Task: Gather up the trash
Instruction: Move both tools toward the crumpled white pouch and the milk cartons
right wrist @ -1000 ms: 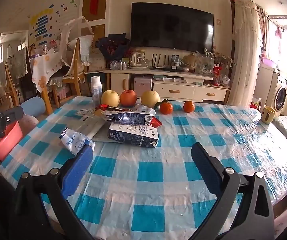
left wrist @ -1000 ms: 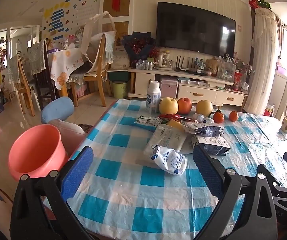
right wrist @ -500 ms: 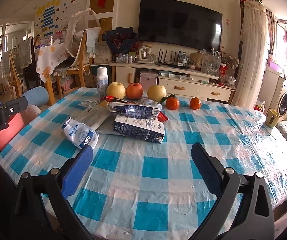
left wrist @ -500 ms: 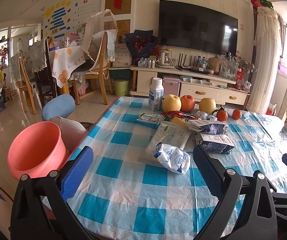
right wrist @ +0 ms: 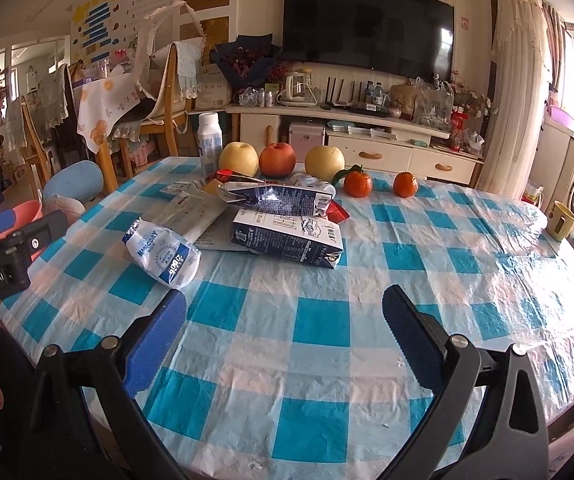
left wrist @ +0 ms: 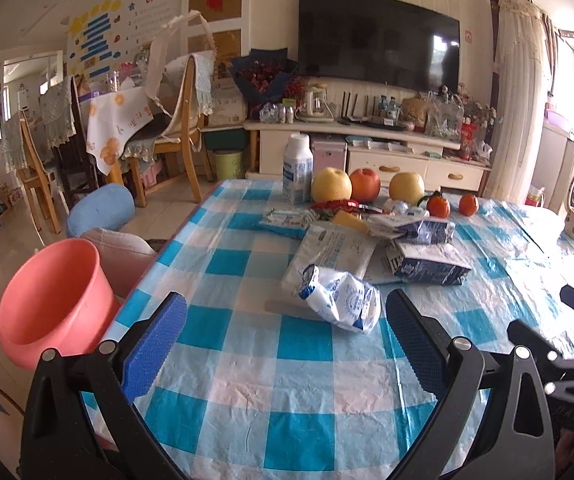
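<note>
A crumpled white and blue milk pouch lies on the checked tablecloth just beyond my open, empty left gripper; it also shows in the right wrist view. Behind it lie a flat white wrapper, two dark blue milk cartons and smaller wrappers. A pink bucket stands on the floor left of the table. My right gripper is open and empty above the near table, short of the cartons.
Behind the trash stand a white bottle, three apples and two tangerines. A yellow mug sits at the far right edge. Chairs and a blue stool stand left of the table.
Both grippers have moved a little forward toward the trash; the pouch and cartons look nearer. Both stay open and empty. Nothing on the table has moved.
</note>
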The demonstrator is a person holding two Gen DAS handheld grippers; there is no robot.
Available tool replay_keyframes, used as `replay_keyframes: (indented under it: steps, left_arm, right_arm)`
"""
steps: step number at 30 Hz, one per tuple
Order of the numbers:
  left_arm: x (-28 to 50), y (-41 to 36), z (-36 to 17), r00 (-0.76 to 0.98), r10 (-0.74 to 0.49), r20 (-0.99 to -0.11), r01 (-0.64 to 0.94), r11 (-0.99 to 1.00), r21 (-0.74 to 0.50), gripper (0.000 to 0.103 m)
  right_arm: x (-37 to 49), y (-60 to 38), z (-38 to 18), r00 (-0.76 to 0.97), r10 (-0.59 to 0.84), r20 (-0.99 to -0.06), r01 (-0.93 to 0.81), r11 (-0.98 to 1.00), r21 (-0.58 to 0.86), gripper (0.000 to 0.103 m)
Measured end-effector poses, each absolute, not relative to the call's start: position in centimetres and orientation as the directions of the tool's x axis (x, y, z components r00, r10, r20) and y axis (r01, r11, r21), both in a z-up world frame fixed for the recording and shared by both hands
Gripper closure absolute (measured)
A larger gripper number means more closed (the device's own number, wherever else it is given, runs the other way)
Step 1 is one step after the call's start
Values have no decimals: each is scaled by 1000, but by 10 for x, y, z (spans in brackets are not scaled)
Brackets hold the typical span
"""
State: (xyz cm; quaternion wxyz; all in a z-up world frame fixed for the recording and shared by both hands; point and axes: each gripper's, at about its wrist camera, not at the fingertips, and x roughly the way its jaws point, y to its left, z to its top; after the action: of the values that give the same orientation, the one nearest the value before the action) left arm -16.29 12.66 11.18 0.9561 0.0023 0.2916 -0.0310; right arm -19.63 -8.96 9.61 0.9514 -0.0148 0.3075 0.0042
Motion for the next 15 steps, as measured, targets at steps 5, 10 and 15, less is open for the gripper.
replay_keyframes:
  steps: [5,10,15]
  left_arm:
    - [-149,128,93,771,-149,-619,124,989,-84,5]
    - [-130,124,75,706,-222,-672,184,975,-128,5]
    - [-108,124,60,666,-264,-698,176,964,-197,5]
  right_arm:
    - [-187,-98,91,794,35,-607,-22,999,28,4]
    - [-176,-107,89,785,95,-612,-50,995,90,4]
    - [-157,-125,84,763,148,-629,-41,983,182,5]
